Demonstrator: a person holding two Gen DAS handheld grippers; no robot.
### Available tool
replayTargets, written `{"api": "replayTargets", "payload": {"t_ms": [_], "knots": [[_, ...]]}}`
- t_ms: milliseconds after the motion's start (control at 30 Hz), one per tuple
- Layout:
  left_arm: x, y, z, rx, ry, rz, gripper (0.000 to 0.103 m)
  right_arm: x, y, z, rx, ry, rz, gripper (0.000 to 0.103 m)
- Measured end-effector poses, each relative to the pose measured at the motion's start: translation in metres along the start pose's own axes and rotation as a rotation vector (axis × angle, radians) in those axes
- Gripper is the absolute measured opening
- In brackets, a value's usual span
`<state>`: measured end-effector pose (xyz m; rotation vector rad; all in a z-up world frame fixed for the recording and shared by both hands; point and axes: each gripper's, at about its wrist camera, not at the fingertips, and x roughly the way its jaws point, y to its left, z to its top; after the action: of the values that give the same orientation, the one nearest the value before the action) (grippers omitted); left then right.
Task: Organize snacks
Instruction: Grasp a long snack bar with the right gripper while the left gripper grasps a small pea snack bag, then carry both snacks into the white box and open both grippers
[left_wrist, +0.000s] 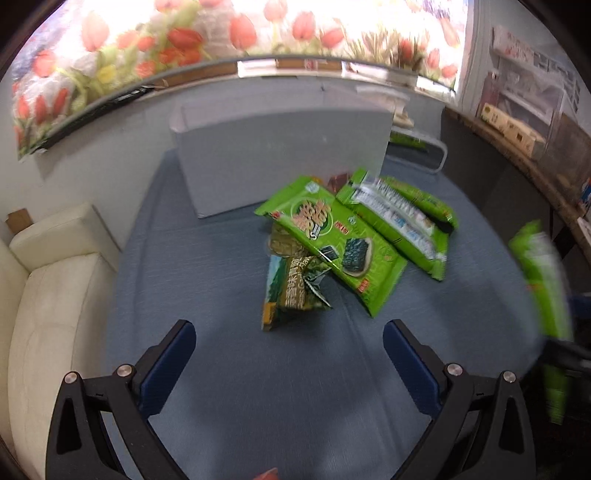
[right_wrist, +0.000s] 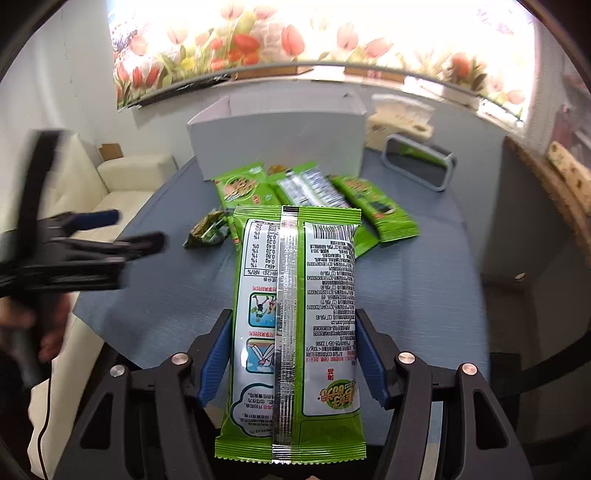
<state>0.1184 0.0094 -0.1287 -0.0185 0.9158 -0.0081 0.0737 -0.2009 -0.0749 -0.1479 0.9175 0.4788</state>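
My right gripper (right_wrist: 293, 315) is shut on a green seaweed packet (right_wrist: 295, 258), held back side up above the blue table; the same packet shows blurred at the right of the left wrist view (left_wrist: 543, 280). Several green packets lie in a pile mid-table: one face up (left_wrist: 332, 243), one back up (left_wrist: 399, 218), another behind it (right_wrist: 376, 206). A small dark green packet (left_wrist: 291, 288) lies at the front of the pile. My left gripper (left_wrist: 289, 326) is open and empty, just short of that packet. It also shows blurred in the right wrist view (right_wrist: 136, 227).
A white box (left_wrist: 280, 162) stands behind the pile. A grey basket (right_wrist: 417, 162) at the back right holds a green packet, with a tissue box (right_wrist: 399, 122) behind it. A cream sofa (left_wrist: 55, 295) lies left of the table (left_wrist: 221, 387). A person's hand (right_wrist: 22, 325) grips the left tool.
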Motion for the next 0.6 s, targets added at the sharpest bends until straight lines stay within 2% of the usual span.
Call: {"api": "replayTargets", "payload": {"t_ms": [133,267,300,333,367,400,433,533,600], "knots": [[0.051,-0.001,0.007,0.001,0.068,0.035,0.103,-0.017,-0.004,-0.002,0.013,-0.028,-0.003,0.067],[0.08,0.002,0.012,0.011,0.105,0.028,0.1,-0.025,-0.006,-0.005,0.032,-0.036,-0.007,0.067],[0.081,0.004,0.013,0.001,0.1,0.014,0.096,-0.025,-0.007,-0.004,0.036,-0.036,-0.007,0.067],[0.08,0.007,0.015,-0.013,0.083,0.013,0.085,-0.027,-0.007,-0.005,0.038,-0.037,-0.007,0.067],[0.08,0.009,0.017,-0.011,0.079,0.022,0.08,-0.027,-0.007,-0.005,0.039,-0.038,-0.007,0.067],[0.079,0.01,0.018,-0.014,0.076,0.013,0.063,-0.027,-0.007,-0.005,0.041,-0.037,-0.006,0.067],[0.077,0.012,0.019,-0.025,0.072,0.012,0.054,-0.026,-0.008,-0.004,0.043,-0.034,-0.002,0.067],[0.071,0.016,0.02,-0.041,0.068,-0.019,0.045,-0.022,-0.007,-0.002,0.045,-0.036,0.006,0.067],[0.064,0.016,0.018,-0.037,0.069,-0.018,0.045,-0.02,-0.005,-0.002,0.039,-0.038,0.011,0.067]]}}
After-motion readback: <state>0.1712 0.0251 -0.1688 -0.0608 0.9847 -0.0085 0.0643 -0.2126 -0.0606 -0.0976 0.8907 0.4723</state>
